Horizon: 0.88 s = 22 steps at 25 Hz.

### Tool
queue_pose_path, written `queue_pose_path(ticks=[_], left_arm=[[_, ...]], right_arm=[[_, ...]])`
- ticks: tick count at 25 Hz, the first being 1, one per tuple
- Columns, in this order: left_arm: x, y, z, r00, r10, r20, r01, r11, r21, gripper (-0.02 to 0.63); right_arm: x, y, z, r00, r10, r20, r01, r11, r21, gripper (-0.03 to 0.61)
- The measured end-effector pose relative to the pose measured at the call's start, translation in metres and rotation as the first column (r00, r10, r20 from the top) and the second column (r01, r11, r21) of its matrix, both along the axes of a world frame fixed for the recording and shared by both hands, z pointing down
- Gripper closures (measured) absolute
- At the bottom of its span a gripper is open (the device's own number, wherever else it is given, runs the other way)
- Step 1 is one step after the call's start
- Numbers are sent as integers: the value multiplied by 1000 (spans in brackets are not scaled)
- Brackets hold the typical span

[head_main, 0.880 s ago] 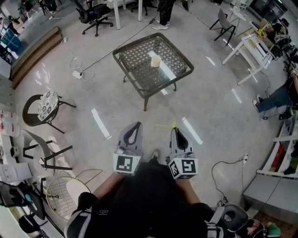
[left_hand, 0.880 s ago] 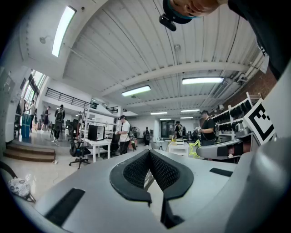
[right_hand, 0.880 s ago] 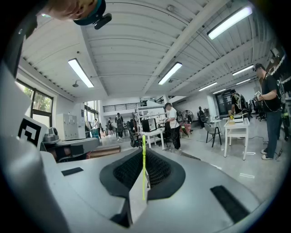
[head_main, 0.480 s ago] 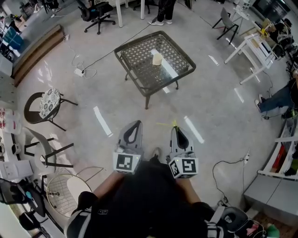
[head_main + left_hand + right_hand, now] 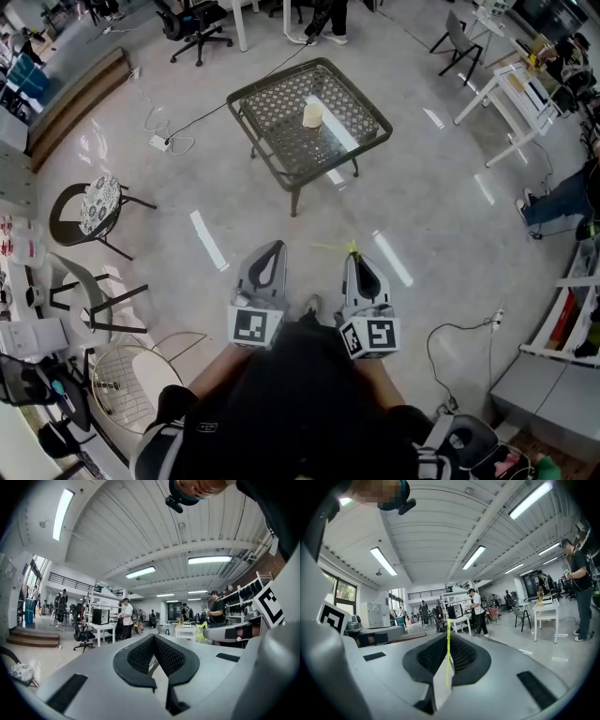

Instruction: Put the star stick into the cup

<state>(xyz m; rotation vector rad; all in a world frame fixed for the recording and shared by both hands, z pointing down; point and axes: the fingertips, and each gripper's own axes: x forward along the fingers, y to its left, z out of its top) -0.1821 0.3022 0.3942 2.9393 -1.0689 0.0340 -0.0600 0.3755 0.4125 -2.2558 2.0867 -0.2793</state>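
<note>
While the person holds both tools close to the body, the right gripper [image 5: 354, 255] clamps the thin yellow star stick [image 5: 333, 250] and the left gripper [image 5: 272, 248] is closed on nothing. The cup [image 5: 313, 114] stands well ahead on the mesh table [image 5: 281, 131]. This looks like the carrying step, and the next move calls for closing that gap.

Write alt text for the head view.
Seen from above, a person holds two grippers: the right gripper pinches a thin yellow star stick, the left gripper is shut on nothing. Ahead, across the floor, a pale cup stands on a mesh table.
</note>
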Motion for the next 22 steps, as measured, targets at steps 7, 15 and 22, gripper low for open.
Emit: queue_pose_path(ticks=[7, 15, 22], left_arm=[[23, 7, 3, 999, -21, 28, 20, 1000, 15, 598], [38, 15, 14, 998, -57, 41, 57, 998, 3, 598], [43, -1, 28, 995, -85, 44, 87, 995, -43, 598]], right_arm=[[22, 4, 3, 999, -38, -1, 38, 999, 14, 557], [41, 2, 16, 997, -83, -5, 83, 996, 17, 557], [53, -18, 29, 996, -93, 9, 93, 996, -7, 557]])
